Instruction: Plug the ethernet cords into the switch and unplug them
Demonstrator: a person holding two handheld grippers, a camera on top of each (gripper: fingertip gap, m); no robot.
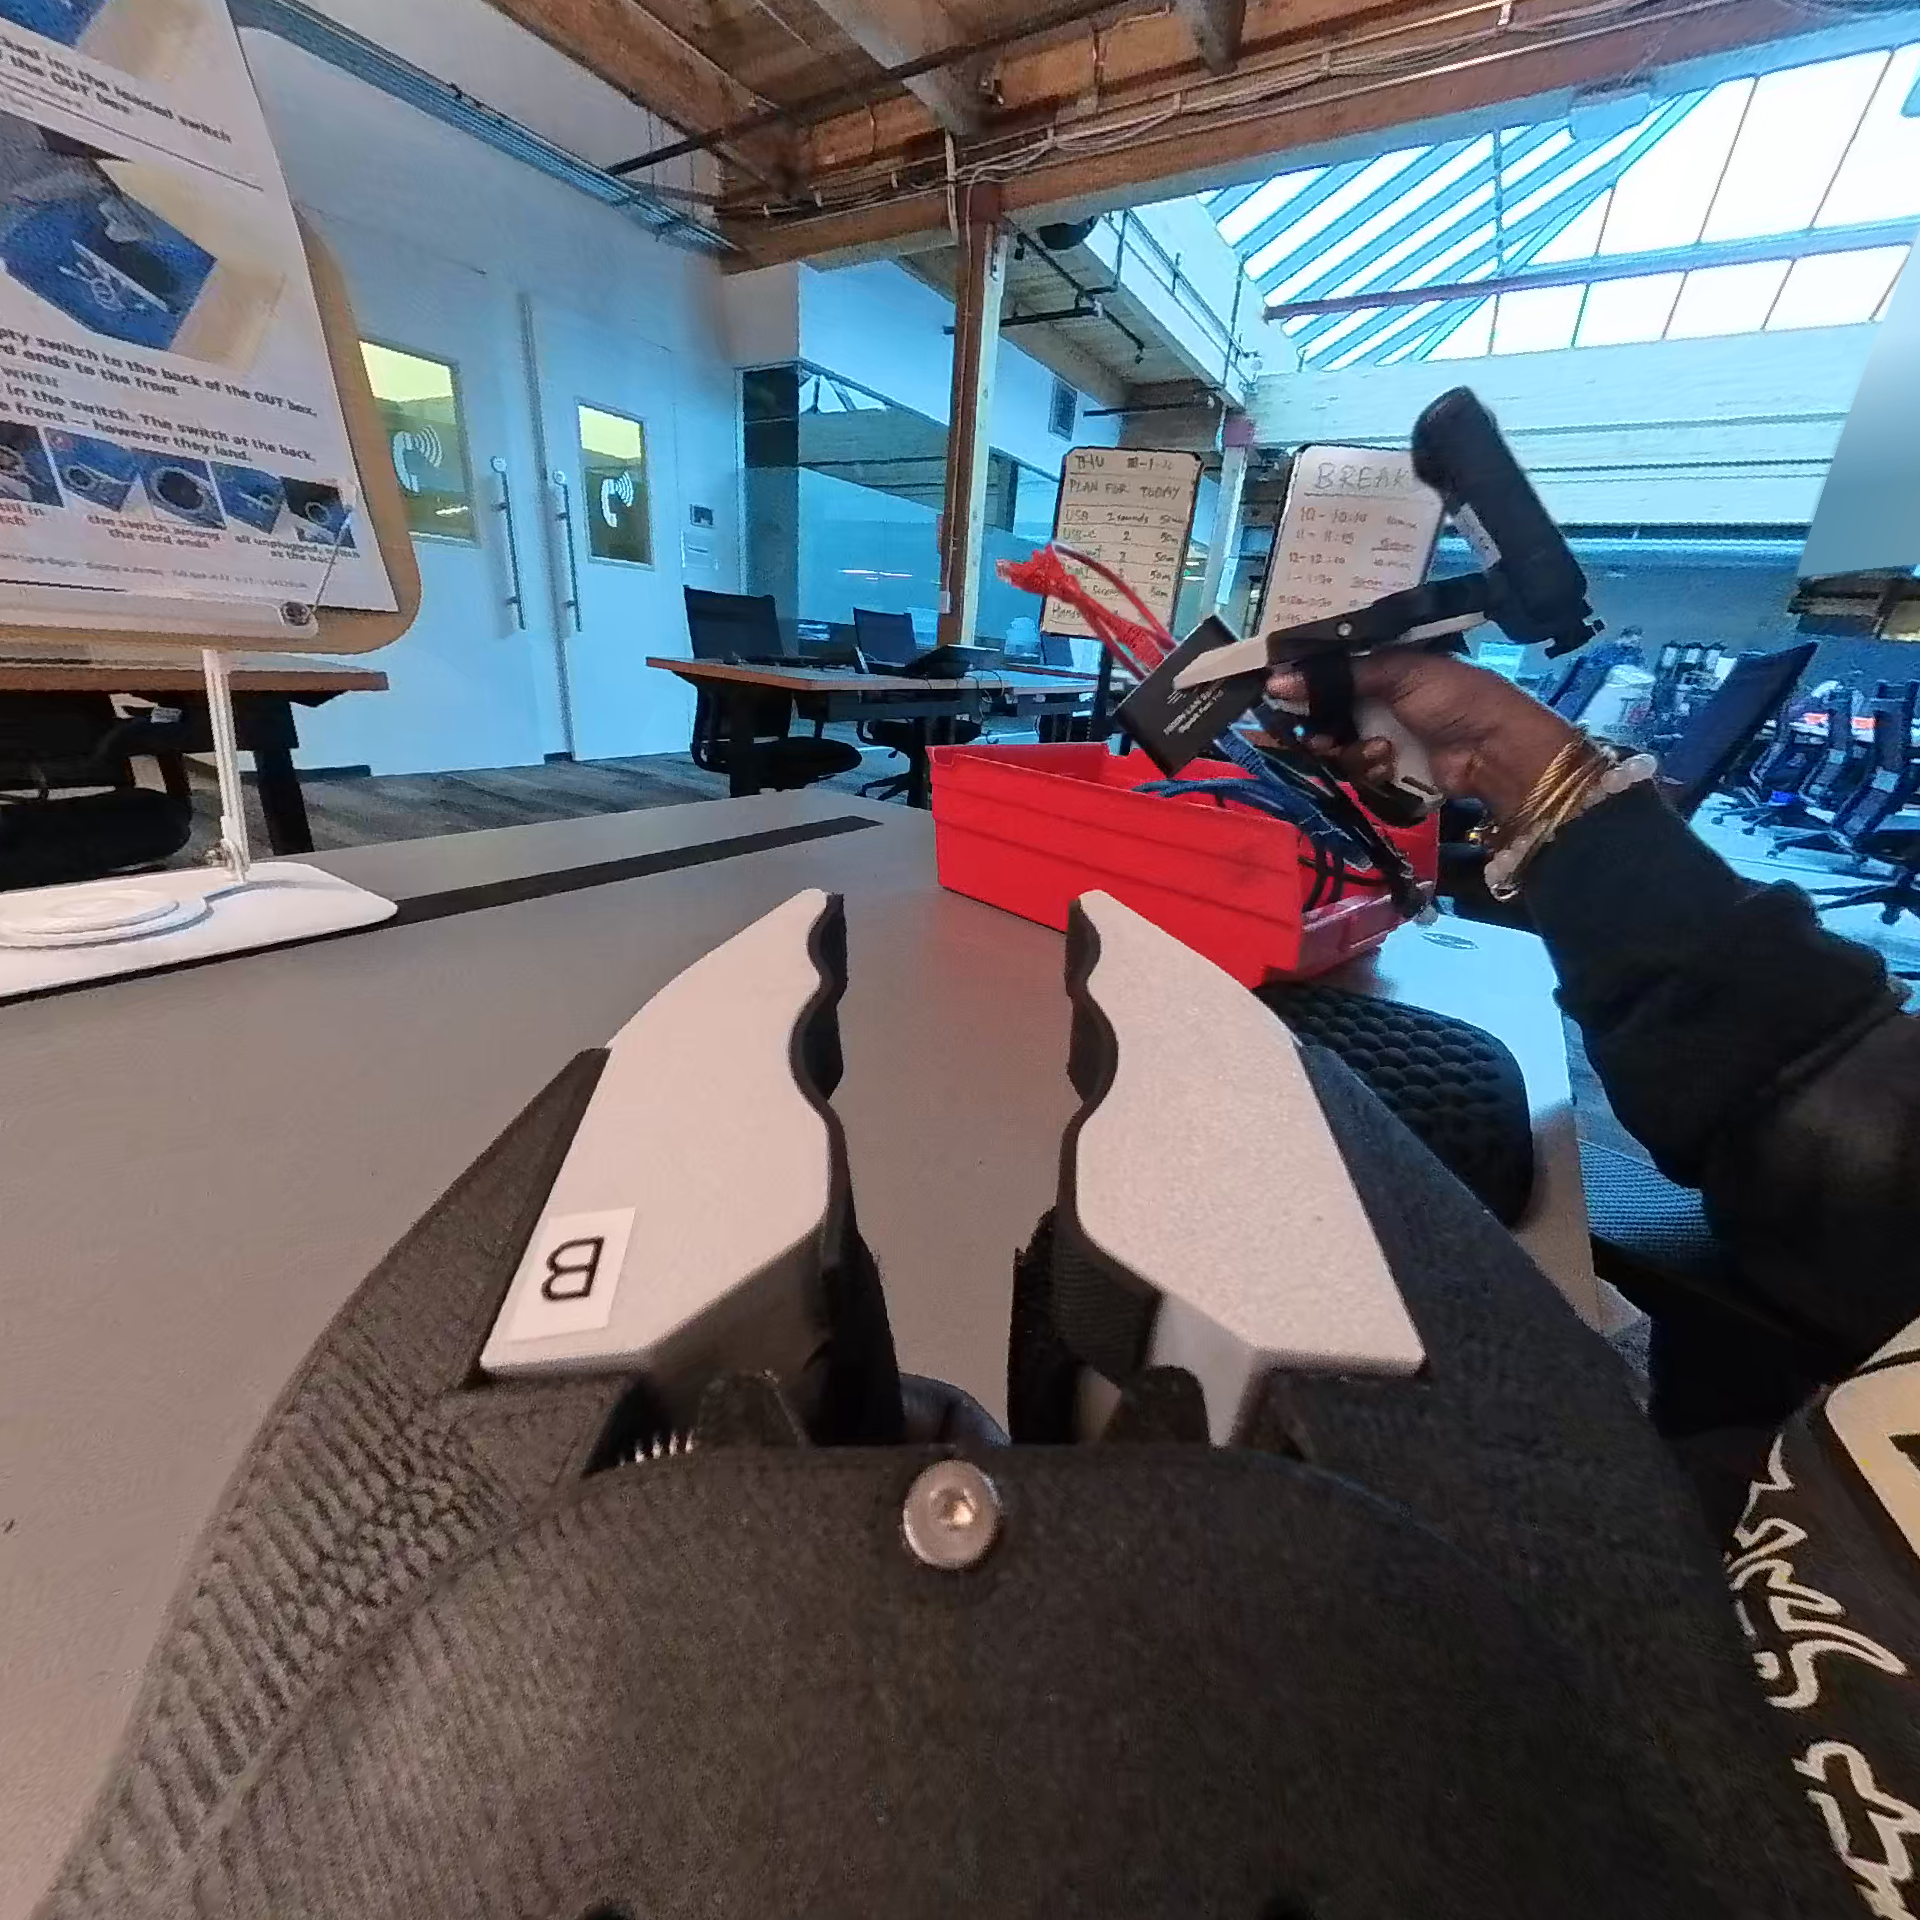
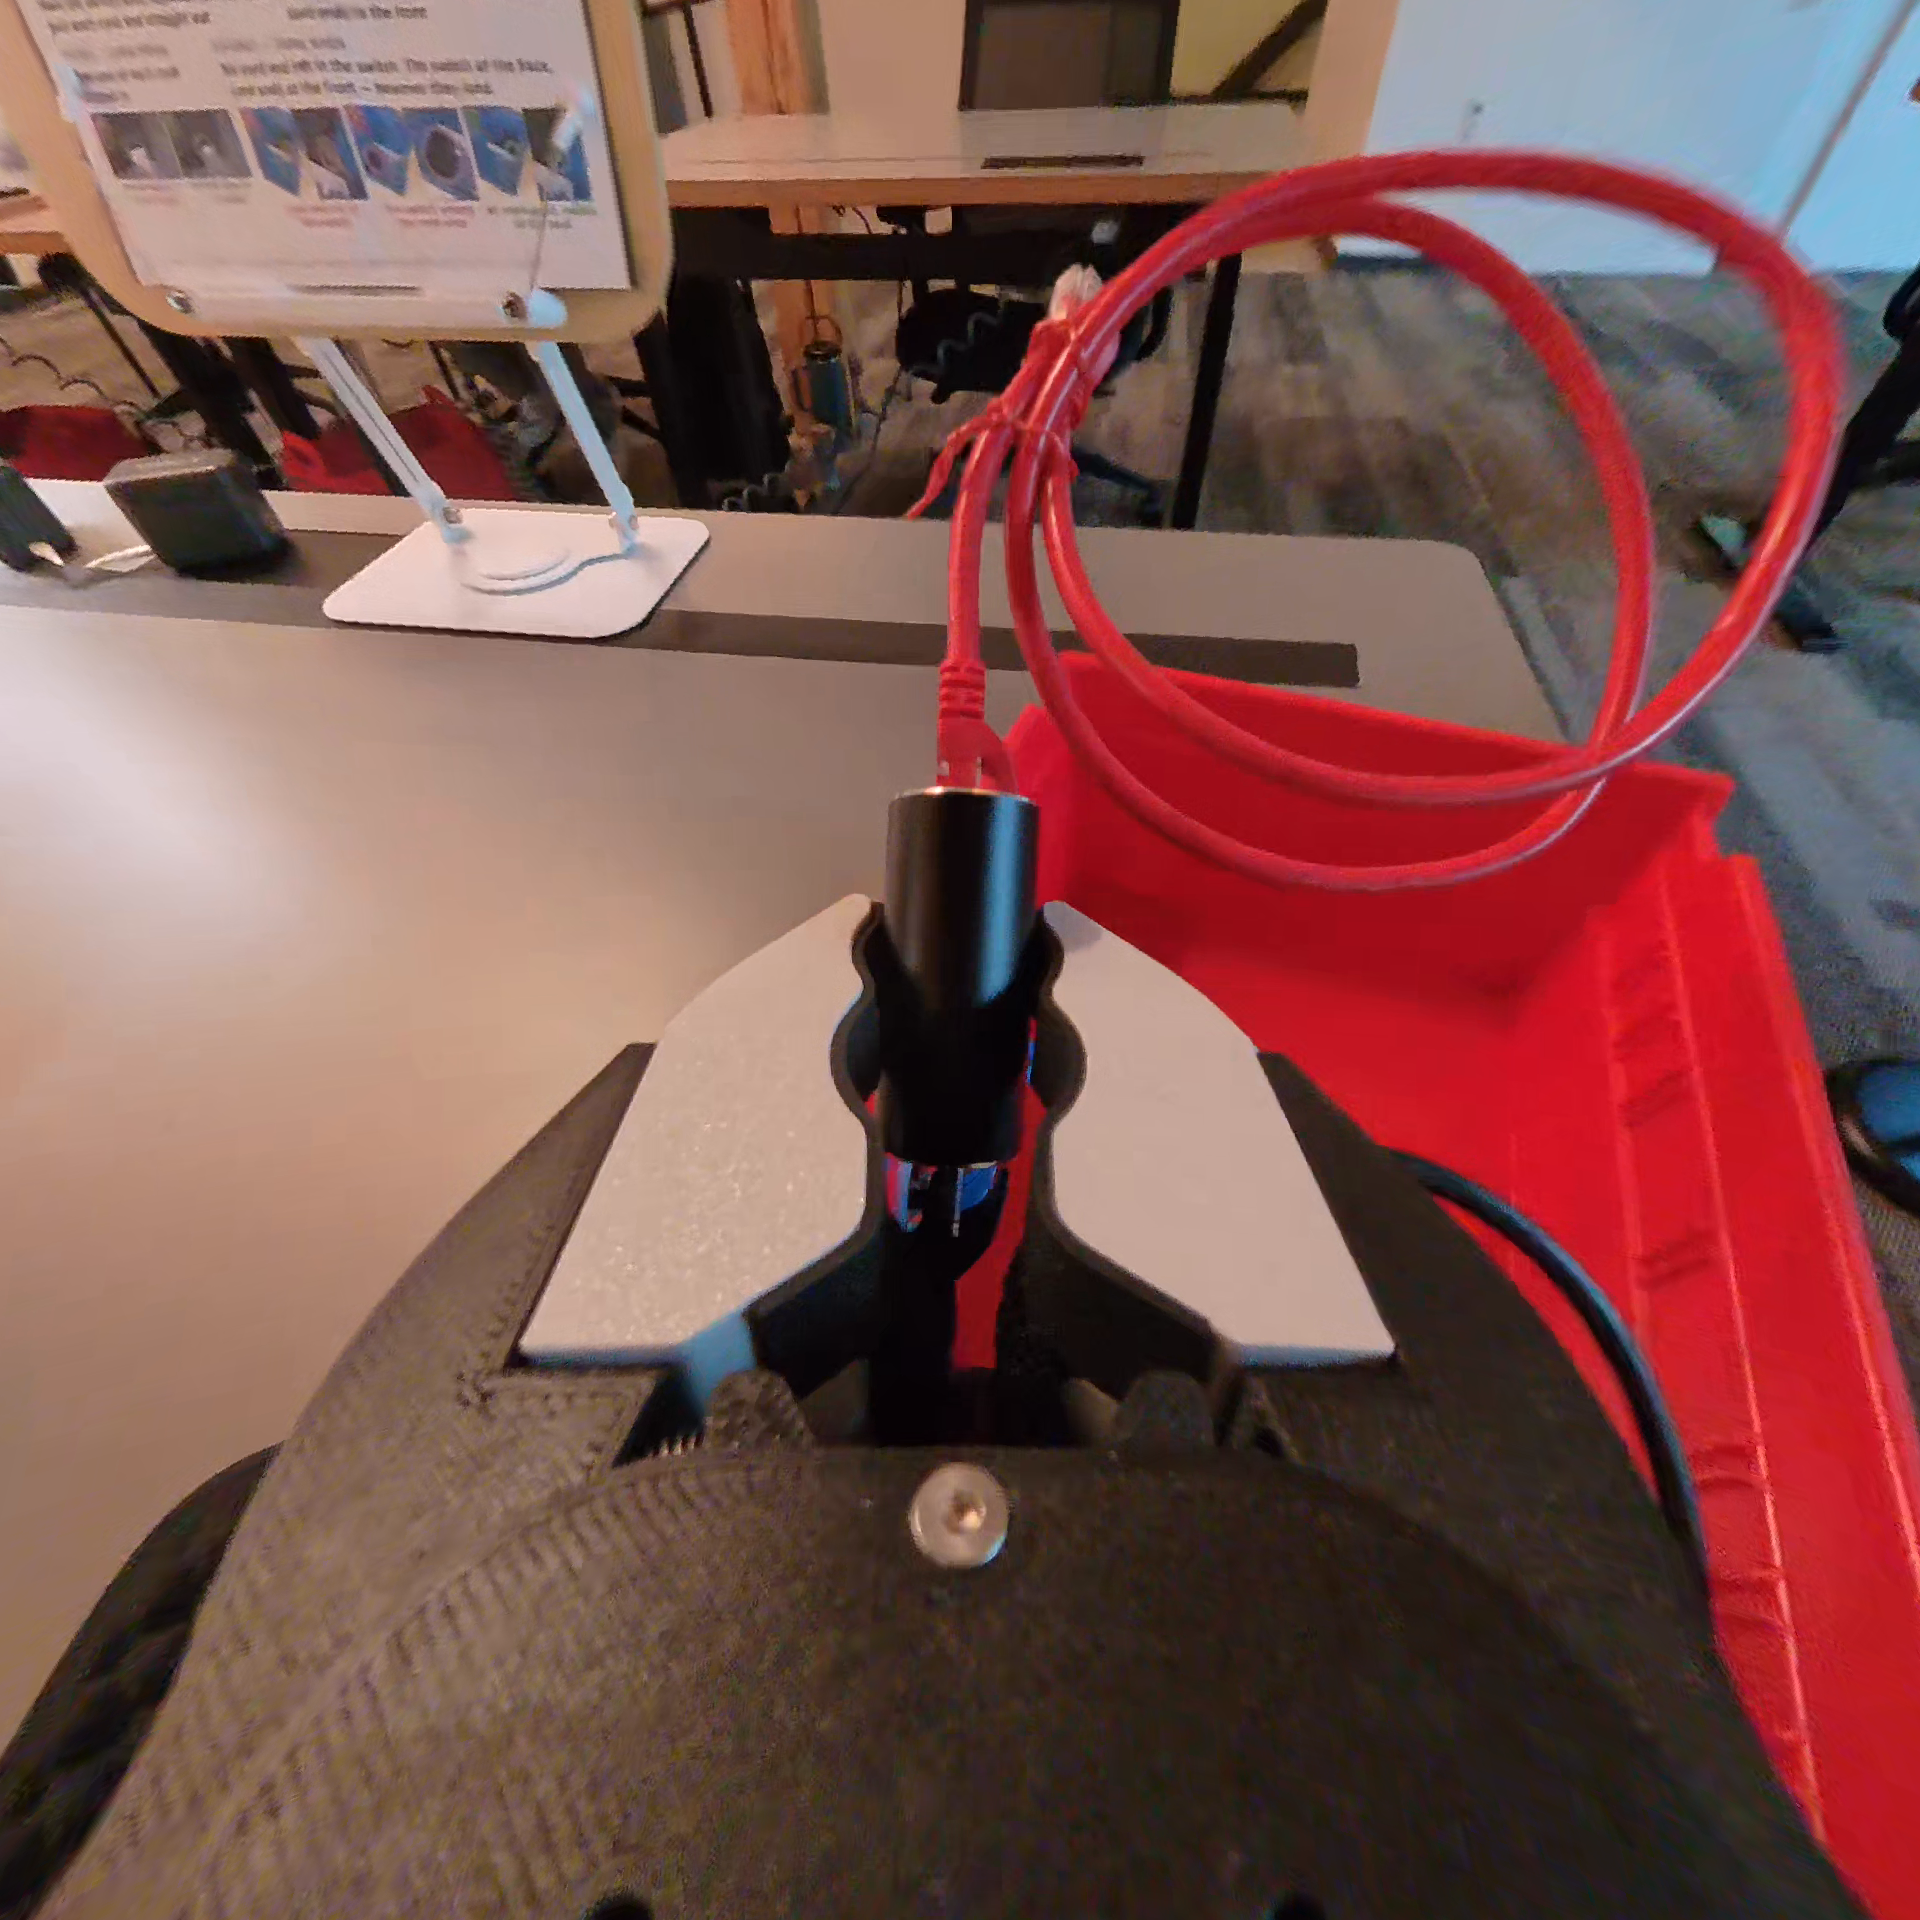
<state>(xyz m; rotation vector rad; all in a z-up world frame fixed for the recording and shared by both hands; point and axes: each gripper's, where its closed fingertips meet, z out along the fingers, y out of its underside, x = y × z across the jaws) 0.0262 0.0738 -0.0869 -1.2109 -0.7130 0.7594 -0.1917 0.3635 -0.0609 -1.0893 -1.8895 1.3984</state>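
Observation:
My left gripper (image 1: 951, 914) is open and empty, low over the grey table (image 1: 312, 1143). My right gripper (image 2: 961, 920) is shut on a black switch (image 2: 961, 862), held edge-on above the table beside a red bin (image 2: 1558, 1039). A red ethernet cord (image 2: 961, 691) is plugged into the switch's far side and loops up to the right. The left wrist view shows the right gripper (image 1: 1247, 675) raised over the red bin (image 1: 1091, 831), holding the switch (image 1: 1184, 717). The red cord (image 1: 1081, 603) sticks up behind it and blue cords (image 1: 1278, 790) hang into the bin.
An instruction sheet on a white stand (image 1: 156, 312) is at the table's far left; it also shows in the right wrist view (image 2: 343, 135). A black adapter (image 2: 192, 509) lies at the back left. A black mesh chair (image 1: 1423, 1081) is beyond the table's right edge. The tips of one gripper are about 35 cm away from the tips of the other.

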